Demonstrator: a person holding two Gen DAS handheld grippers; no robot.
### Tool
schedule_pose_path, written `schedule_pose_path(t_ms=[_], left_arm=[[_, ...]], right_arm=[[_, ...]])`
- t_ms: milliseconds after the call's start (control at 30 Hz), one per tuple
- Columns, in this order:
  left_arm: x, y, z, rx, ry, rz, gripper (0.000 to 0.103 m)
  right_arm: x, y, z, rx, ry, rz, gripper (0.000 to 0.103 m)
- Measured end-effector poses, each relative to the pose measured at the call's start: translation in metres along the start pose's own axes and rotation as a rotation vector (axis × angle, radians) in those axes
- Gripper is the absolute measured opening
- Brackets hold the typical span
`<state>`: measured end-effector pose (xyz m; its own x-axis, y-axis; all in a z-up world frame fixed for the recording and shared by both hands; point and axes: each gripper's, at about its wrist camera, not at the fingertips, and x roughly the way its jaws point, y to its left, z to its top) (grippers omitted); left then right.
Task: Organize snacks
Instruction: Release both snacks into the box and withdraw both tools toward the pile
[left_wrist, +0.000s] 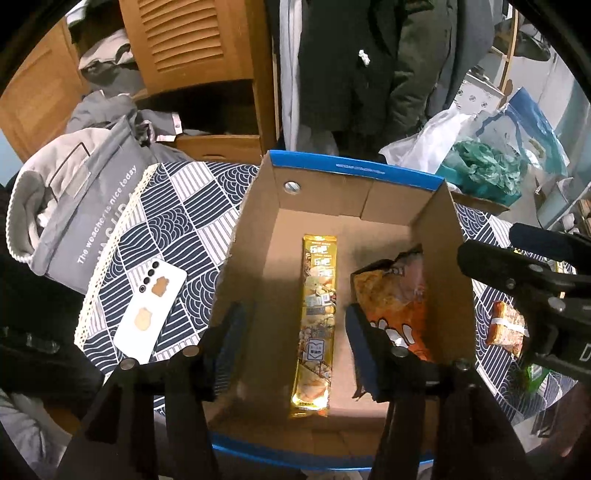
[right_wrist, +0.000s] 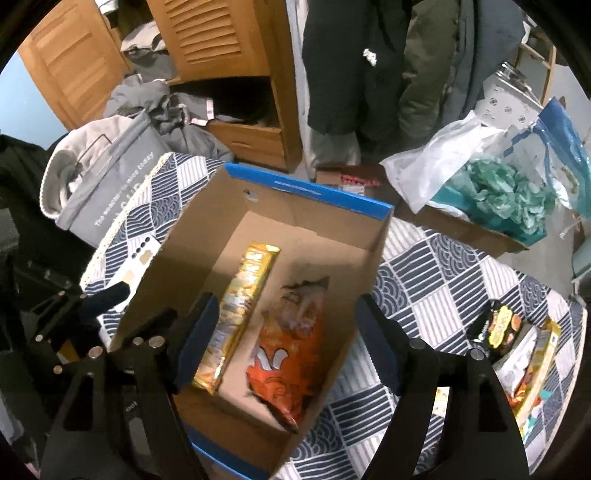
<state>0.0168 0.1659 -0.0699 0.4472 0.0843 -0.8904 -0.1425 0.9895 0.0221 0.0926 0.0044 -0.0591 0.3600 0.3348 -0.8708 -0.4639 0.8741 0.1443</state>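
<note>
A cardboard box (left_wrist: 258, 240) with a blue rim stands on the patterned tablecloth. Flat on its floor lie a long gold snack pack (left_wrist: 319, 295) and, to its right, an orange snack bag (left_wrist: 395, 295). My left gripper (left_wrist: 295, 317) hangs open over the box, its fingers either side of the gold pack without touching it. My right gripper (right_wrist: 287, 306) is open too, above the orange bag (right_wrist: 291, 354), with the gold pack (right_wrist: 240, 314) by its left finger. Neither holds anything. More snack packs (right_wrist: 517, 350) lie on the cloth to the right of the box (right_wrist: 177, 266).
A white phone (left_wrist: 151, 314) lies on the cloth left of the box, beside a grey fabric bag (left_wrist: 74, 221). A small wrapped snack (left_wrist: 506, 325) sits right of the box. Behind are a wooden cabinet, hanging coats, and another carton (right_wrist: 461, 229) with white and teal plastic bags.
</note>
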Motion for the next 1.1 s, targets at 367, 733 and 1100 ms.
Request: schedule_pose_path(t_ms=[367,733,1100], left_arm=[[-0.014,-0.023,0.003,0.06,-0.046,0.027,0.064],[-0.025,-0.06,0.006,0.136,-0.066,0.027,0.07],[-0.03,-0.107,0.005,0.226,-0.068,0.021,0.072]], right_arm=[[-0.018,-0.029,-0.013,-0.005,-0.027,-0.08,0.077],[-0.038,-0.064,-0.034,-0.009,-0.046,-0.18,0.077],[-0.058,-0.112,-0.062,0.032,-0.059,-0.261,0.077]])
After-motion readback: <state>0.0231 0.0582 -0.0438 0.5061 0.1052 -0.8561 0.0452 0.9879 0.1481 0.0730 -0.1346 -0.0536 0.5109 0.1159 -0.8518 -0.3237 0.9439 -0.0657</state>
